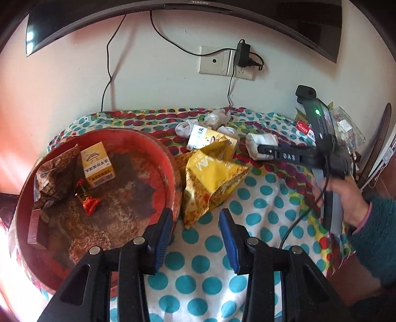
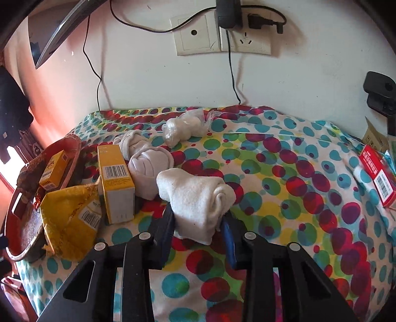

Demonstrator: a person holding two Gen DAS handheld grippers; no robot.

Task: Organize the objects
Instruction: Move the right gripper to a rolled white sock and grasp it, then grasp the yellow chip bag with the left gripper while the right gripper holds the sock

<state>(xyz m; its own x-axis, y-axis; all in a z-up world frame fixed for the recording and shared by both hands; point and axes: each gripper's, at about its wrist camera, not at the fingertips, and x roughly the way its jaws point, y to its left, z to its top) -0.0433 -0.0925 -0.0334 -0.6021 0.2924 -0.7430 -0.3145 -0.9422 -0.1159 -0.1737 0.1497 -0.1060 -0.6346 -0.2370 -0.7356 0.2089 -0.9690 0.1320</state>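
Observation:
My right gripper (image 2: 199, 213) is shut on a rolled white sock (image 2: 195, 195), its pads pressing the roll's lower end just above the spotted cloth (image 2: 284, 173). The left wrist view shows that gripper (image 1: 259, 148) from the side with the sock (image 1: 262, 142) at its tip. My left gripper (image 1: 196, 214) hangs open and empty over the cloth, beside the red bowl (image 1: 138, 132). The bowl holds a small yellow box (image 1: 97, 163), a brown wrapper (image 1: 54, 178) and a red candy (image 1: 87, 200). A yellow snack bag (image 1: 215, 171) and a taller yellow box (image 2: 115, 185) lie next to it.
Two more rolled socks (image 2: 151, 171) and a plastic-bagged white bundle (image 2: 183, 128) lie behind the held one. A red carton (image 2: 376, 178) sits at the cloth's right edge. A wall socket (image 1: 215, 60) with cables and a TV (image 1: 173, 7) are behind. A person's hand (image 1: 346, 195) holds the right gripper.

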